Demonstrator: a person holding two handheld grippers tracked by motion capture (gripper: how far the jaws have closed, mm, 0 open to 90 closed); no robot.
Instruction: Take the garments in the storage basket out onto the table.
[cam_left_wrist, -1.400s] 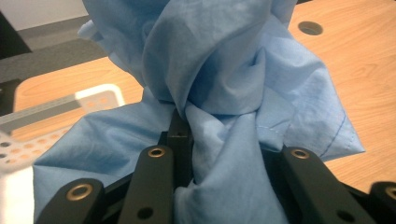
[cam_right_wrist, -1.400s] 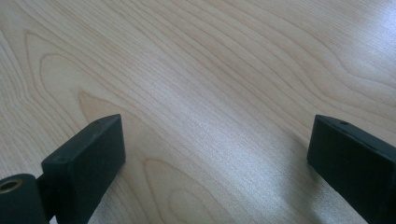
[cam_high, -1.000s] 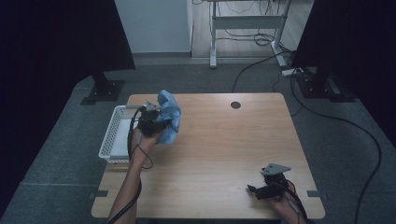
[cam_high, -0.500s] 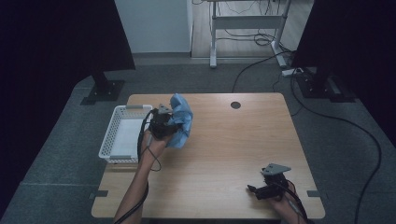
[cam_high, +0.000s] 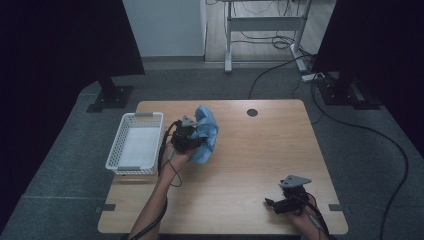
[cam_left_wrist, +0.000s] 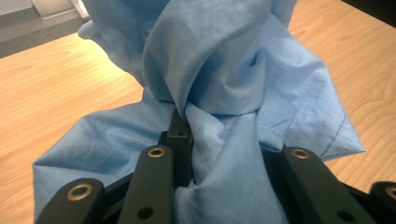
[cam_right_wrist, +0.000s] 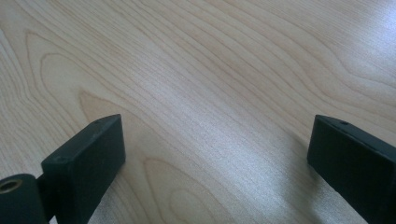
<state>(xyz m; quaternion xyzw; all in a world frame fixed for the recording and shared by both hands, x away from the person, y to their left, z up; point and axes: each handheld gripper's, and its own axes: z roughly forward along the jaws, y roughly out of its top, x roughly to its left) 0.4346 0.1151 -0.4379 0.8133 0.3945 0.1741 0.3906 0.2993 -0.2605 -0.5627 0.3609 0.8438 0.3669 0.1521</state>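
Observation:
A crumpled light blue cloth (cam_high: 206, 132) hangs bunched over the left part of the wooden table (cam_high: 250, 165). My left gripper (cam_high: 192, 137) is shut on it, and in the left gripper view the cloth (cam_left_wrist: 224, 84) is gathered into a tight knot-like fold between the black jaws and spills over them. My right gripper (cam_high: 272, 204) rests near the table's front right corner. In the right gripper view its jaws stand wide apart over bare wood (cam_right_wrist: 210, 116), with my right gripper (cam_right_wrist: 215, 149) holding nothing.
A white plastic basket (cam_high: 135, 143) sits at the table's left edge, just left of the left hand. A round cable hole (cam_high: 252, 112) lies near the far edge. Cables and a desk frame (cam_high: 265, 30) stand on the floor beyond.
The left hand has carried the blue cloth rightward, away from the basket and toward the table's middle. The right gripper has stayed in place.

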